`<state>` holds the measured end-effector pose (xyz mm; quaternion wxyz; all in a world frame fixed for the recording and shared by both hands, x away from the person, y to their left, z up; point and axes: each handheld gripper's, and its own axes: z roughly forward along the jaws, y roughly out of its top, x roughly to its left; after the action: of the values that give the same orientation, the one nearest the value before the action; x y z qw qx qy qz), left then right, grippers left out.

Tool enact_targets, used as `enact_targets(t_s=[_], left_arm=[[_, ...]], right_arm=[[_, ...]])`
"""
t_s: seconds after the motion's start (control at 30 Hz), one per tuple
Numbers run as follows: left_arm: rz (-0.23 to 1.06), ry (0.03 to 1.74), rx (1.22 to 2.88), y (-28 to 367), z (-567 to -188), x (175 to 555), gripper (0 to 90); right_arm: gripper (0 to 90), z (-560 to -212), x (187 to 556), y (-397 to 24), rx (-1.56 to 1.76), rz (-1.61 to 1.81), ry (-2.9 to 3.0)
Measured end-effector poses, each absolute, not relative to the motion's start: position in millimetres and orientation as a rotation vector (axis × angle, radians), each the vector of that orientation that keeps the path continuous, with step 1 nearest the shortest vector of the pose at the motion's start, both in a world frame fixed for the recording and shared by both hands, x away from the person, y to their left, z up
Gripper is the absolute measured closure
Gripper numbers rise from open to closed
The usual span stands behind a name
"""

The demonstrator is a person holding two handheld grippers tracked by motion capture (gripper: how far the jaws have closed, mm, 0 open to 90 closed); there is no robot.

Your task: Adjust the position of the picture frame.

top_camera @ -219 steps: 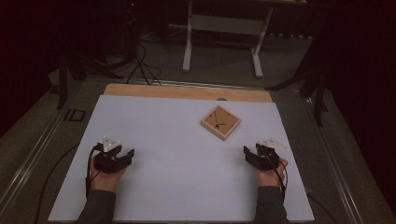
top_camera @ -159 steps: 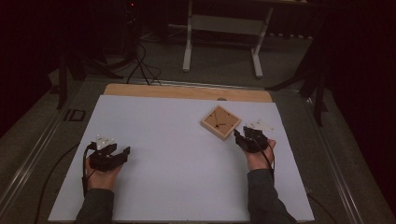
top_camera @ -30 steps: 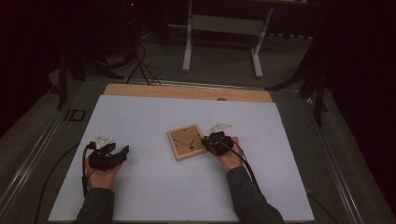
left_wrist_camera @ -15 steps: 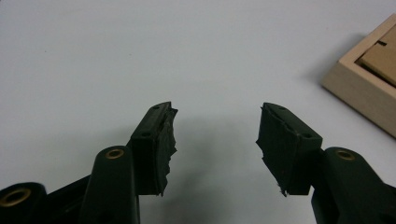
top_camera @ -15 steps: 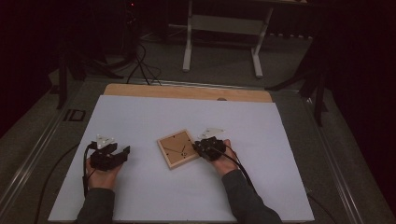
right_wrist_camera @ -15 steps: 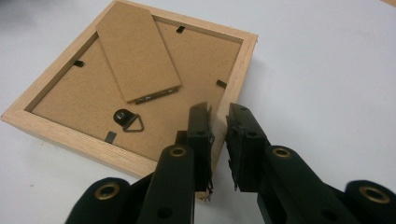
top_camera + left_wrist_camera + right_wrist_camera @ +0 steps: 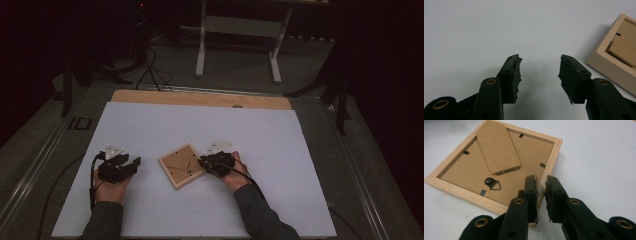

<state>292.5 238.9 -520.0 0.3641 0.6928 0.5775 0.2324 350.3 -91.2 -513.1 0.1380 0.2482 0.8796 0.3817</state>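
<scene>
A light wooden picture frame [image 7: 181,167] lies face down on the white sheet, showing its brown backing board, fold-out stand [image 7: 497,150] and hanging ring. My right gripper [image 7: 202,163] is shut on the frame's right rail [image 7: 549,165], one jaw inside the rim and one outside. My left gripper [image 7: 133,164] rests on the sheet to the frame's left, apart from it. Its jaws [image 7: 540,65] have just been closing, stand open and have nothing between them. A corner of the frame [image 7: 616,57] lies off to their right.
The white sheet [image 7: 150,125] covers most of the table, with a bare wooden strip [image 7: 200,98] along the far edge. White stand legs [image 7: 202,45] and cables [image 7: 150,70] are on the floor beyond. A cable [image 7: 92,180] trails from my left gripper.
My right gripper has slid the frame to the left and a little nearer, closer to my left gripper. The left hand has stayed in place.
</scene>
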Motion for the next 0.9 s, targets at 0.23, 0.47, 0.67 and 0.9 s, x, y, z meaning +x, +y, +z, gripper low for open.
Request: enact_targets(t_s=[0.23, 0.47, 0.67, 0.9], left_arm=[[0.573, 1.439, 1.819, 232.9, -522.0, 296.9, 54.8], [0.573, 1.406, 1.868, 224.7, -525.4, 300.5, 59.1], [0.587, 1.38, 1.908, 219.5, -526.3, 303.6, 65.2], [0.556, 1.317, 1.929, 211.0, -524.6, 304.0, 78.2]], right_arm=[[75.2, -513.2, 347.0, -86.4, 0.707, 1.102, 2.539], [71.0, -506.4, 342.6, -89.0, 0.72, 1.14, 2.519], [74.7, -499.8, 330.6, -92.7, 0.688, 1.157, 2.524], [82.9, -503.3, 317.7, -96.4, 0.659, 1.124, 2.543]])
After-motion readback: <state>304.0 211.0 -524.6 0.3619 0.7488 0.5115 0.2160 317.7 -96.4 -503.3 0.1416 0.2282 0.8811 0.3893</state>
